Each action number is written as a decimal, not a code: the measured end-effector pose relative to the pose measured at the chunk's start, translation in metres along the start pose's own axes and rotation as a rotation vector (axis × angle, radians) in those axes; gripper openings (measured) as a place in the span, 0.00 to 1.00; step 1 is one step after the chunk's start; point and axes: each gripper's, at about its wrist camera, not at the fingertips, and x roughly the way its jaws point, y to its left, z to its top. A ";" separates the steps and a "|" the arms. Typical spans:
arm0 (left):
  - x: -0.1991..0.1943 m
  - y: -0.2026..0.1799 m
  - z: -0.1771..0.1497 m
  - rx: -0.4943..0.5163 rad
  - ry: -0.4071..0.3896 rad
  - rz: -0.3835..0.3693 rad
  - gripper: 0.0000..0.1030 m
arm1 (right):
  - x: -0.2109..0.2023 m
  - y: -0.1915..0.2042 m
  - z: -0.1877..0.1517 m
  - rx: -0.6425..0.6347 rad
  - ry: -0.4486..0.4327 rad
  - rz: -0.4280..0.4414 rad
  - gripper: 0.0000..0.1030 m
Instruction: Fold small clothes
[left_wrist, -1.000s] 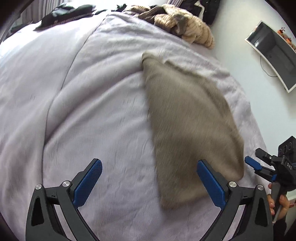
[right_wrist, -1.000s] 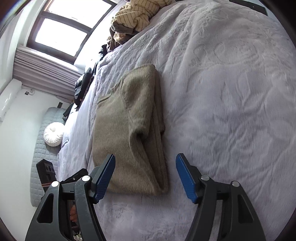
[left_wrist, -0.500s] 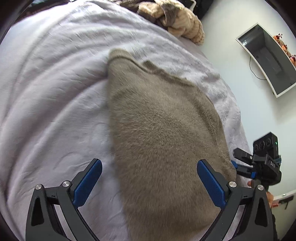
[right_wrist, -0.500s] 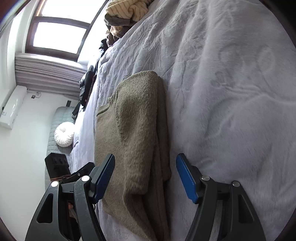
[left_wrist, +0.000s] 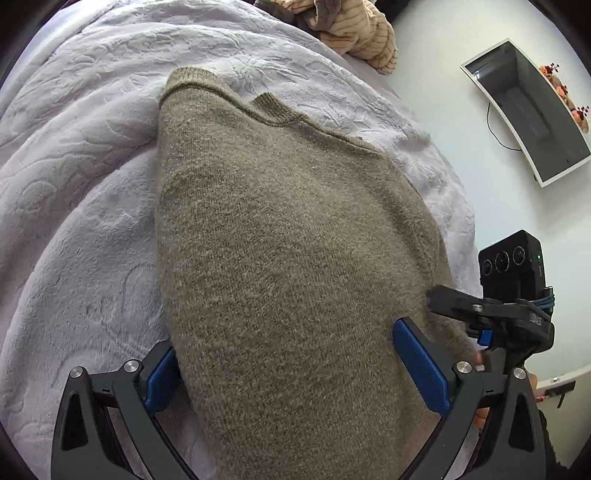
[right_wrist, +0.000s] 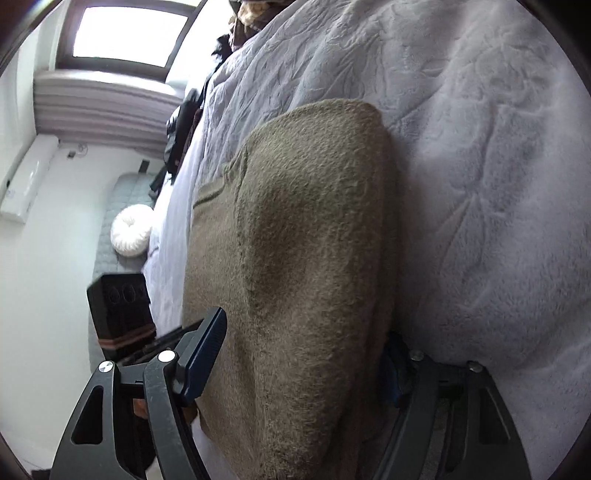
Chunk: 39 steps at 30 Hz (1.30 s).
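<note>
Both tools, left tool (left_wrist: 299, 363) and right tool (right_wrist: 299, 360), sit spread wide around the fuzzy olive-brown knit sweater (left_wrist: 288, 240) near the bed's edge; closing shallow probably snags one layer, wrecking the fold.

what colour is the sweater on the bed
Plain greyish-brown, no pattern; the sweater shows best in the left wrist view.

My left gripper (left_wrist: 295, 363) and right gripper (right_wrist: 301, 363) have black skeletal frames, ribbed blue finger pads (left_wrist: 421, 363) and silver screws.
</note>
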 end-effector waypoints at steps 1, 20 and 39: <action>-0.004 0.002 -0.002 0.001 -0.007 0.011 0.84 | 0.000 -0.003 -0.003 0.027 0.002 0.023 0.40; -0.129 -0.013 -0.041 0.048 -0.096 -0.026 0.48 | -0.023 0.071 -0.057 0.154 -0.016 0.308 0.32; -0.207 0.049 -0.170 -0.052 -0.084 0.054 0.49 | 0.052 0.107 -0.171 0.183 0.100 0.289 0.33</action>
